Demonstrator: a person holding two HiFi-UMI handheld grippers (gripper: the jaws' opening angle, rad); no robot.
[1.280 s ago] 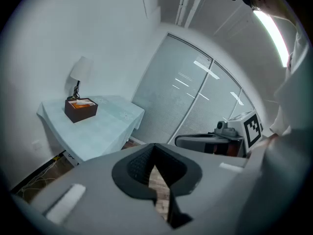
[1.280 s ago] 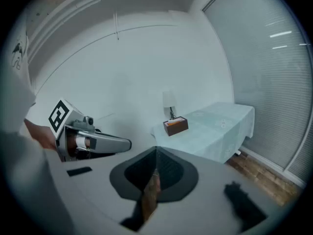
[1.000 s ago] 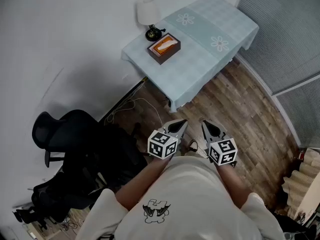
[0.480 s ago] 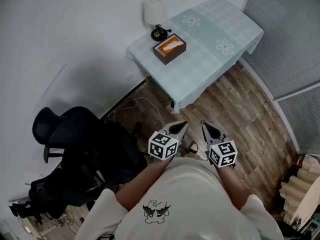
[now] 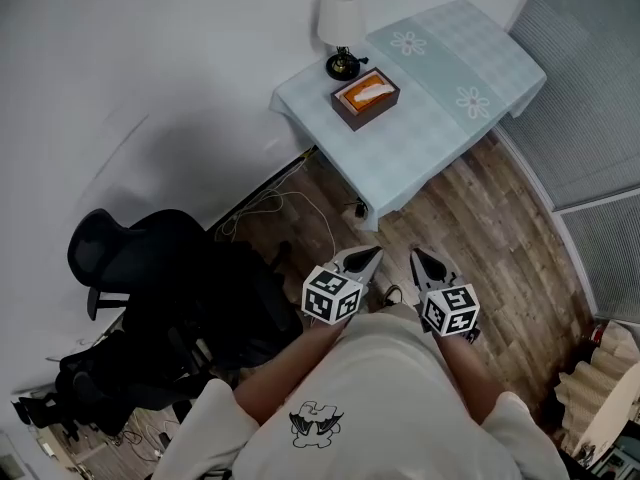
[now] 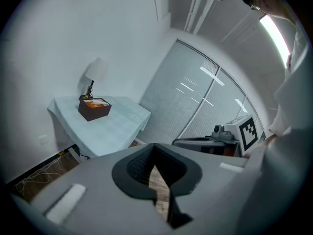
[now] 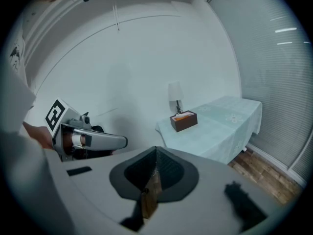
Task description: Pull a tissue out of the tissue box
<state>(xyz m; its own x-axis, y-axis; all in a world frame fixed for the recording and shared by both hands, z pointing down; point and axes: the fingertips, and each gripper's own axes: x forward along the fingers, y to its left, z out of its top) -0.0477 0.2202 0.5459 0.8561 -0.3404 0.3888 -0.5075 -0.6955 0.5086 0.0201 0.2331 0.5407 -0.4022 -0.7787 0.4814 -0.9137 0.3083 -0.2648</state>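
Head view: left gripper (image 5: 370,255) and right gripper (image 5: 416,256) point across open wood floor (image 5: 470,228) toward the table (image 5: 430,138). The tissue box (image 5: 366,97) sits near its wall-side edge, beside a lamp (image 5: 341,28).
Left gripper view: jaws together, empty; the tissue is too small to make out.
Right gripper view: jaws together, empty; the box is well apart.

Bare wood floor (image 5: 470,228) is lying open from lower centre up to the table (image 5: 440,138) at upper right. A black office chair (image 5: 150,268) is crowding the left, cables (image 5: 290,203) are trailing on the floor beside it, and a lamp (image 5: 342,28) is standing just upper-left of the tissue box (image 5: 365,95).
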